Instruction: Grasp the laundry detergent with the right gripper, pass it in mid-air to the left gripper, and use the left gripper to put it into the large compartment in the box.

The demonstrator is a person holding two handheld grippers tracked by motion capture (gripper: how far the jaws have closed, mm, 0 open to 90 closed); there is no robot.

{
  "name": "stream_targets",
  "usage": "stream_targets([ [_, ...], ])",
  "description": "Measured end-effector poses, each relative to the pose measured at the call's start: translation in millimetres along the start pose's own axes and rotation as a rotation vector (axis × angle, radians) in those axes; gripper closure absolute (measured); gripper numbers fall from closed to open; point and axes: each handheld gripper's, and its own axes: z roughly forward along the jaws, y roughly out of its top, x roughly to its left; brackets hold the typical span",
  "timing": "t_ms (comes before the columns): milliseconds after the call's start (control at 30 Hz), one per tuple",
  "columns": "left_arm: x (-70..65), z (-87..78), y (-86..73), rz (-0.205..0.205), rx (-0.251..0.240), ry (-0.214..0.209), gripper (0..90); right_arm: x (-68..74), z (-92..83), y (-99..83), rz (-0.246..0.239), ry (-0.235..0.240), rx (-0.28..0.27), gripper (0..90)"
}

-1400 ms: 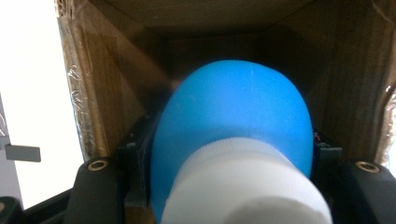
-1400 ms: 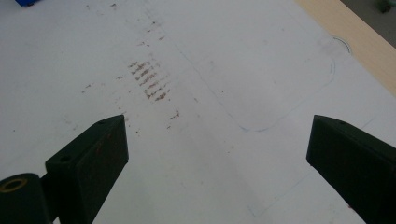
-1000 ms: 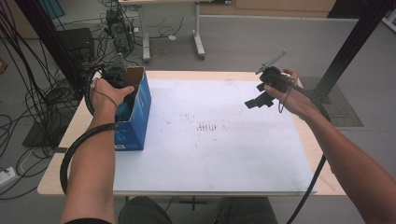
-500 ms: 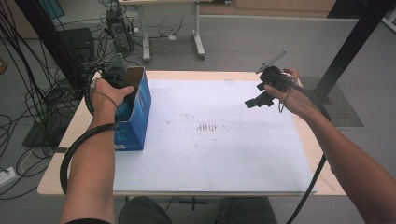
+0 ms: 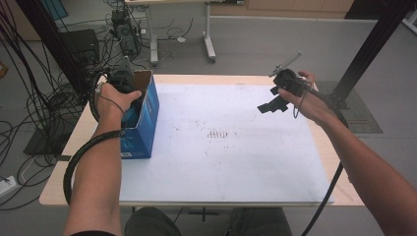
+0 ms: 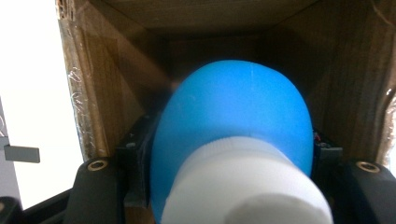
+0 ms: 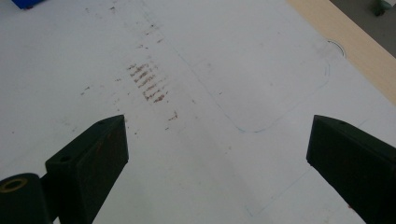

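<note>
While the left gripper [image 5: 129, 93] reaches into the open blue carton [image 5: 142, 123], its jaws pinch a blue bottle with a white cap [image 6: 233, 140].
Carton stands upright at the table's [image 5: 339, 162] left edge, beside the white mat [image 5: 231, 167]; bottle is inside its brown cardboard walls. Right gripper [image 5: 273, 104] hangs above the mat's far right corner, jaws spread wide and empty.

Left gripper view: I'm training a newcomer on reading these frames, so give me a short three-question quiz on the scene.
1. True or false: the left claw grips a blue bottle with a white cap.
2. What surrounds the bottle? A) cardboard box B) metal tray C) wire basket
3. The right claw hovers open above a white ____.

Key: 1 true; 2 A; 3 mat.
</note>
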Motion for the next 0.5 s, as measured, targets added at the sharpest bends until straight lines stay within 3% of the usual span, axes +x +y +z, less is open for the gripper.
stream_targets([
  [500, 1.2, 0.0, -0.8, 0.0, -0.003, -0.004, 35.8, -0.6, 0.0, 1.6, 0.002, -0.005, -0.002, 5.5],
])
